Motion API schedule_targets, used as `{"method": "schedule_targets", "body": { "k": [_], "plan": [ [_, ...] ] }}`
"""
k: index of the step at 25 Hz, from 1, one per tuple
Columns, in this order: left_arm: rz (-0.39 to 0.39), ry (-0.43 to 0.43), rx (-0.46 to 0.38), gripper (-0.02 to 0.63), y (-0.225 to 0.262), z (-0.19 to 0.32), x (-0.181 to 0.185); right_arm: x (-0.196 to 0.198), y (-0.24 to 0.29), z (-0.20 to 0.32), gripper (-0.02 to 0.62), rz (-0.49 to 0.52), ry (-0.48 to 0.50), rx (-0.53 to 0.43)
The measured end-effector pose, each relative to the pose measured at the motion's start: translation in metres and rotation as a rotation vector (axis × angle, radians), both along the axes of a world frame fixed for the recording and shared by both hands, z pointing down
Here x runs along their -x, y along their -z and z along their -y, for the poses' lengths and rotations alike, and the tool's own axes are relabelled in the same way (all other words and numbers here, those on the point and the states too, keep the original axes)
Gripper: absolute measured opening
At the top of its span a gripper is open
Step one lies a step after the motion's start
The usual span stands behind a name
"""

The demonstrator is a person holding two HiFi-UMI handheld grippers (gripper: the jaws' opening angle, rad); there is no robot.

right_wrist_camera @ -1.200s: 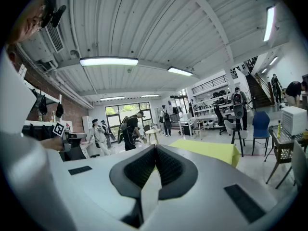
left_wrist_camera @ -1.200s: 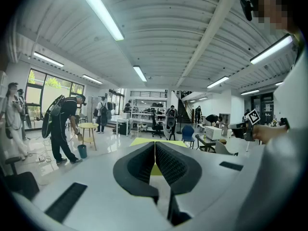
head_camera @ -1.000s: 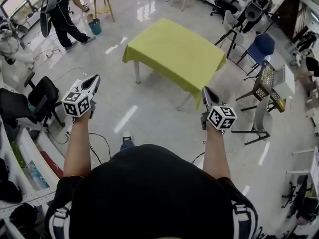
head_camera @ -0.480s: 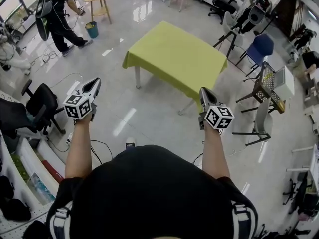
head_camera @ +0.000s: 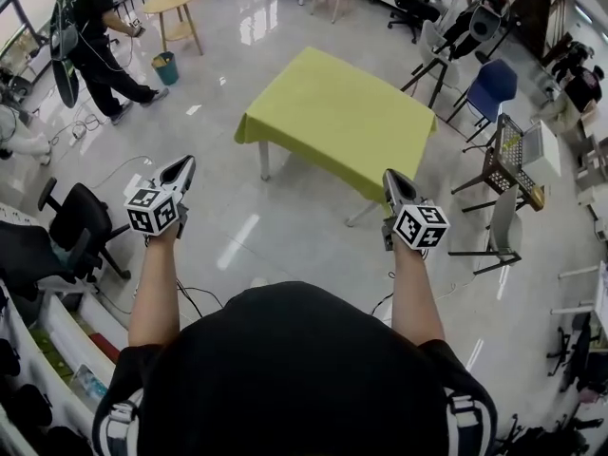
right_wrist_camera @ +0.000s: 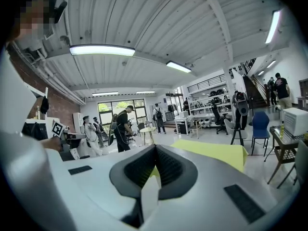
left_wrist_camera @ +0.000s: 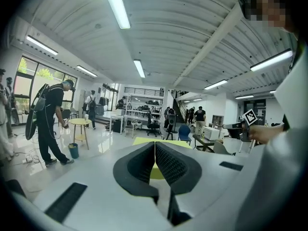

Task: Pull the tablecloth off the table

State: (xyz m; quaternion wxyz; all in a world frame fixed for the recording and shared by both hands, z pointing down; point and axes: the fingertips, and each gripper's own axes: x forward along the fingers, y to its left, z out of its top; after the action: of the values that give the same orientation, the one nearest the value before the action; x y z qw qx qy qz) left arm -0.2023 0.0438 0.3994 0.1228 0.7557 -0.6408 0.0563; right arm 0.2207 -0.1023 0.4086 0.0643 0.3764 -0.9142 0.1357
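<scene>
A yellow-green tablecloth (head_camera: 337,117) covers a small table (head_camera: 263,160) standing on the shiny floor ahead of me. My left gripper (head_camera: 186,166) is held out in the air to the left of the table's near corner, shut and empty. My right gripper (head_camera: 389,178) hovers just short of the cloth's near hanging edge, also shut with nothing in it. In the left gripper view the jaws (left_wrist_camera: 154,150) are pressed together with the cloth (left_wrist_camera: 154,170) far beyond them. The right gripper view shows its shut jaws (right_wrist_camera: 154,165) and the cloth (right_wrist_camera: 216,153) off to the right.
A black office chair (head_camera: 66,221) stands at my left. A blue chair (head_camera: 494,88), a tripod (head_camera: 432,60) and a wire cart (head_camera: 513,160) crowd the table's right side. A person (head_camera: 90,36) stands by a round wooden table (head_camera: 171,3) at far left. Cables lie on the floor.
Both grippers and I have moved forward toward the table; the table now looks a little closer. Both jaws stayed shut.
</scene>
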Motion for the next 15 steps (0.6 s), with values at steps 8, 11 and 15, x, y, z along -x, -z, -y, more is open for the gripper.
{"method": "schedule_targets", "body": {
  "k": [8, 11, 15],
  "plan": [
    [-0.038, -0.047, -0.011, 0.023, -0.006, 0.039, 0.056, 0.049, 0.002, 0.017, 0.021, -0.005, -0.053, 0.0],
    [-0.037, -0.076, -0.003, 0.023, -0.009, 0.051, 0.079, 0.067, 0.0, 0.022, 0.021, -0.007, -0.086, 0.004],
    [-0.047, -0.107, -0.002, 0.023, -0.014, 0.063, 0.104, 0.084, -0.003, 0.022, 0.021, -0.014, -0.126, 0.0]
  ]
}}
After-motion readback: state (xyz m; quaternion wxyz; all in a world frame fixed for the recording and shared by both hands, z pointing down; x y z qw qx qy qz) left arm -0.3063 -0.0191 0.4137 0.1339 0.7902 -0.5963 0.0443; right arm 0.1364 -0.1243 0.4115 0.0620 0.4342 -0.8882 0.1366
